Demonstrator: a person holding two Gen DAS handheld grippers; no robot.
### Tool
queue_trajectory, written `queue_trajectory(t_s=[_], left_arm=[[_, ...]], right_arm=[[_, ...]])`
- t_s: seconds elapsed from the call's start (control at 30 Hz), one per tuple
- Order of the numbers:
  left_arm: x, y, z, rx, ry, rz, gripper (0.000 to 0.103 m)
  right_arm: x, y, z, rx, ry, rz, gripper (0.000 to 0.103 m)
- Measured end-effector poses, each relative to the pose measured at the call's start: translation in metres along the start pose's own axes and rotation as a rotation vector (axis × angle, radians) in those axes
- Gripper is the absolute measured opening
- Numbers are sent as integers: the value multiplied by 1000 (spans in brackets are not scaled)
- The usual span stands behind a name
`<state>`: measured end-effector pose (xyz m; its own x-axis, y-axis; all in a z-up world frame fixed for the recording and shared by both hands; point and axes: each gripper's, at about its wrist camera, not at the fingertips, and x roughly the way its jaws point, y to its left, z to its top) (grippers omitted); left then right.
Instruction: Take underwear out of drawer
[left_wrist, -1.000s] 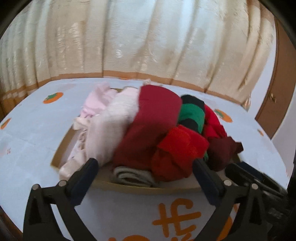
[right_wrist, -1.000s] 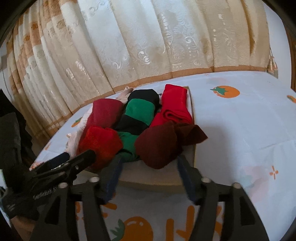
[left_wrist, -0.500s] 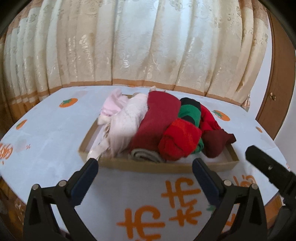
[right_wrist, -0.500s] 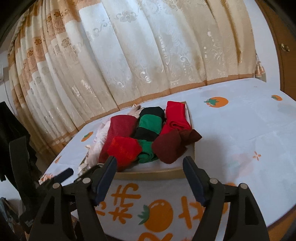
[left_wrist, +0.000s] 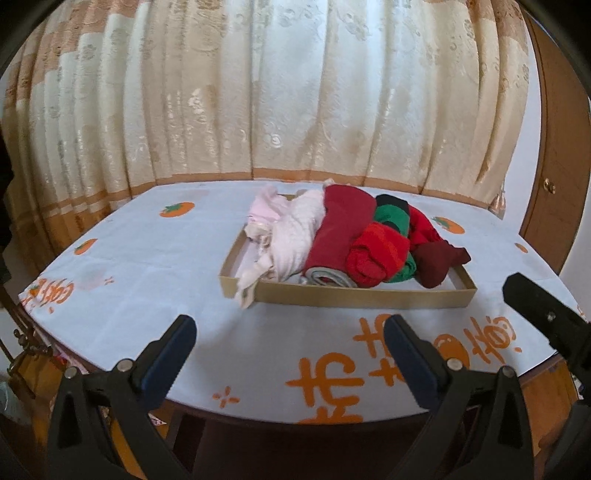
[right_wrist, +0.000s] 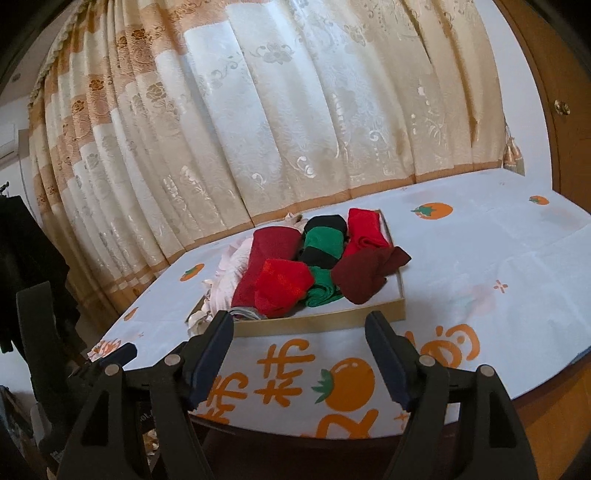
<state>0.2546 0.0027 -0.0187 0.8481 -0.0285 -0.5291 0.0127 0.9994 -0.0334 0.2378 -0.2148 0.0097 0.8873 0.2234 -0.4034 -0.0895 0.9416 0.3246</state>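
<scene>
On the table (left_wrist: 140, 266), your left claw (left_wrist: 288, 339) and right claw (right_wrist: 299, 334) both gape empty, short of the drawer (left_wrist: 354, 297) heaped with underwear (left_wrist: 343, 236).

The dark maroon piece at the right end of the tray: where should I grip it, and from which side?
Probably take the dark maroon piece by its bunched front lobe, coming from above and from the tray's near wall. It lies on top of the pile with that lobe hanging toward the bare tray corner, so the right gripper, now open, could likely close without catching the green roll.
</scene>
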Motion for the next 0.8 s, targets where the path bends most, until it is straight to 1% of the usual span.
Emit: queue_trajectory(t_s=[0.2,0.33,0.43,0.53,0.67,0.8], left_arm=[[-21,3,-9,-9,-15,19,103],[-31,1,-14,7,-17,25,103],[-38,1,-17,12,-14,21,103],[-47,1,-20,13,-28,15,103],[-59,2,-23,22,-45,28,103],[-69,2,-27,25,-58,15,103]], right_arm=[[-24,6,-7,-7,-32,-14,76],[-39,7,-12,-15,-52,-35,77],[-51,6,-15,-11,-67,-44,77],[-62,7,-17,-18,-81,-50,77],[-72,7,-18,-21,-97,-62,77],[-81,6,-21,-12,-101,-59,77]])
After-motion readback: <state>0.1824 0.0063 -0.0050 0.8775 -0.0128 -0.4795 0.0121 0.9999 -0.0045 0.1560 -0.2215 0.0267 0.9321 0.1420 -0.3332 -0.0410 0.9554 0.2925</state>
